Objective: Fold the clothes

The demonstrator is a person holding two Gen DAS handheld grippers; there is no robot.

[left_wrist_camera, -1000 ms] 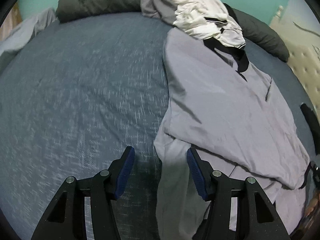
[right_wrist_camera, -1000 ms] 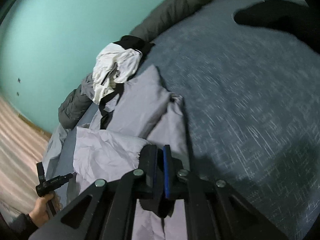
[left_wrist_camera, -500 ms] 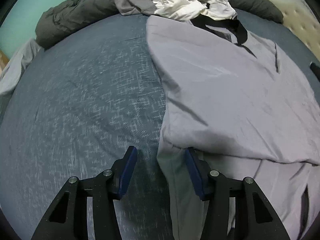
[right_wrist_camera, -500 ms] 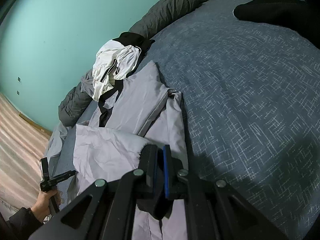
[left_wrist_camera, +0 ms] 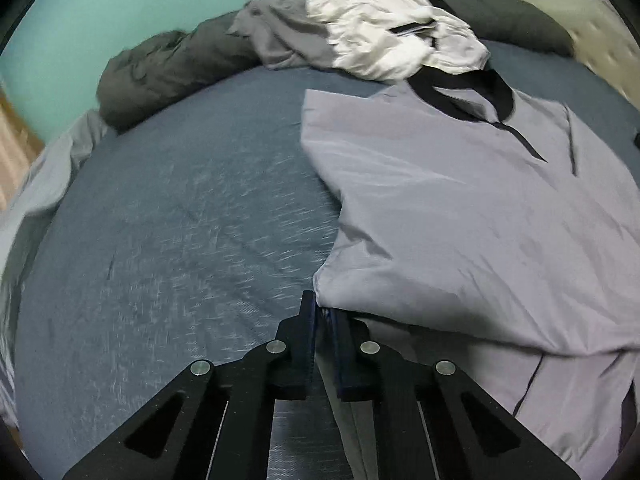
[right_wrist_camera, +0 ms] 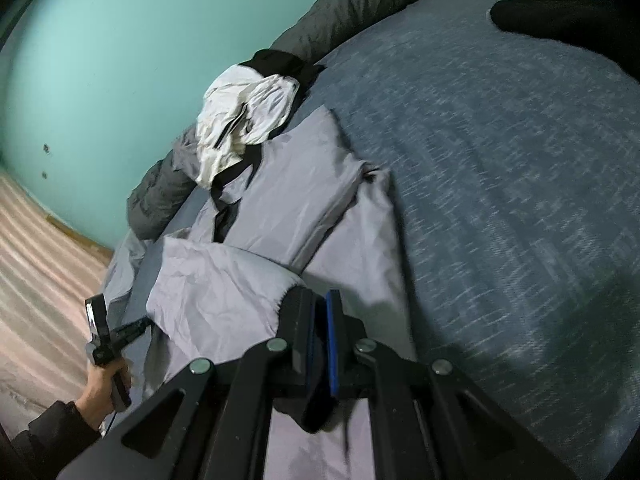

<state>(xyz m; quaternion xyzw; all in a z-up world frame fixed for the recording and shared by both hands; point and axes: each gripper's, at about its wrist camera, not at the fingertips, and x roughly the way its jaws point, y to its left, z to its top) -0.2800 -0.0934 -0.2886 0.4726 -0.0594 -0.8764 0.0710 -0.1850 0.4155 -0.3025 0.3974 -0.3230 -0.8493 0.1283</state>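
A light grey shirt with a black collar (left_wrist_camera: 460, 216) lies partly folded on the blue bed sheet (left_wrist_camera: 180, 240); it also shows in the right wrist view (right_wrist_camera: 280, 208). My left gripper (left_wrist_camera: 325, 312) is shut on the shirt's folded left edge, low in the left wrist view. My right gripper (right_wrist_camera: 318, 304) is shut on a dark-trimmed part of the same shirt at its near right side. The left gripper and the hand holding it show in the right wrist view (right_wrist_camera: 106, 336).
A pile of white and grey clothes (left_wrist_camera: 384, 36) lies at the far edge of the bed, on a dark grey duvet roll (left_wrist_camera: 168, 68). A black item (right_wrist_camera: 560, 12) lies at the far right. Teal wall behind; wooden floor (right_wrist_camera: 36, 280) at left.
My left gripper moved forward and closed on the shirt's folded edge; it was open before. My right gripper stayed shut on the shirt, barely moving.
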